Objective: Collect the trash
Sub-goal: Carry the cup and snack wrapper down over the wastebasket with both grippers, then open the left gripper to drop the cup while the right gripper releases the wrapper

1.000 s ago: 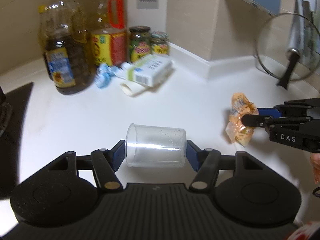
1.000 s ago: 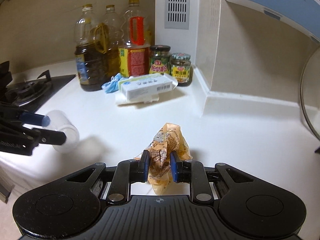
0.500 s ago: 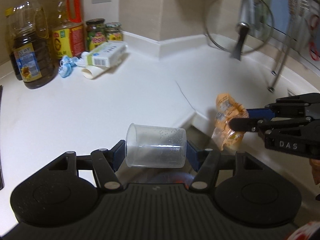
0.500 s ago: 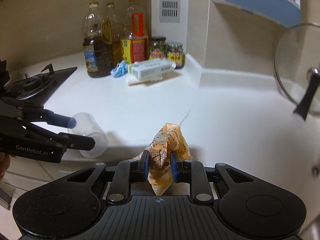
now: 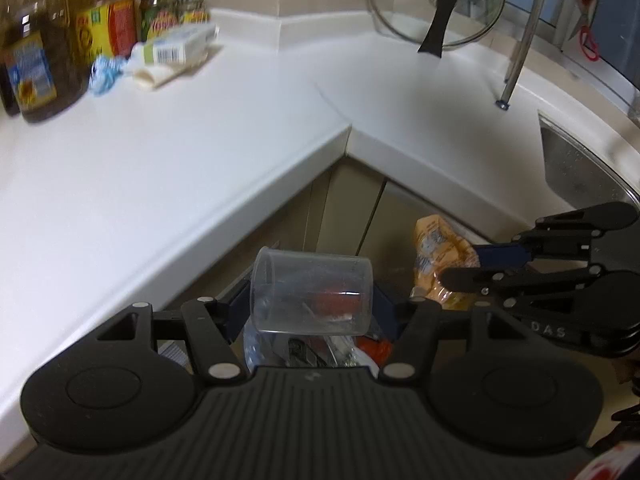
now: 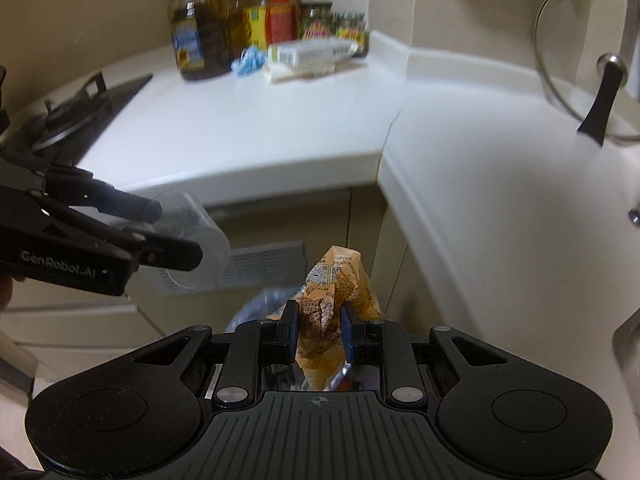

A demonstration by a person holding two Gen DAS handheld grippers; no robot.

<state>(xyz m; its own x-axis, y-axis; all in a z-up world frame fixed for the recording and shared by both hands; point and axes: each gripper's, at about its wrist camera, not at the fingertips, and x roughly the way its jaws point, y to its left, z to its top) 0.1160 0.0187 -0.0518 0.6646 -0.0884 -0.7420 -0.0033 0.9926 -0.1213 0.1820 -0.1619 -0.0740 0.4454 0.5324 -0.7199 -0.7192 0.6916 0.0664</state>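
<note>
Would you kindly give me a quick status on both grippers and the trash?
Left gripper shut on clear plastic cup. Right gripper shut on crumpled orange wrapper. Both past the counter edge, above trash bin. Nothing blocking.

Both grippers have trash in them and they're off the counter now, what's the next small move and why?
Probably lower both a little further over the trash bin, then release. The left gripper holds the clear plastic cup and the right gripper the crumpled orange wrapper; both hang past the counter edge above the bin's contents.

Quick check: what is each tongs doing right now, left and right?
Left tongs: closed on the clear plastic cup.
Right tongs: closed on the crumpled orange wrapper.
</note>
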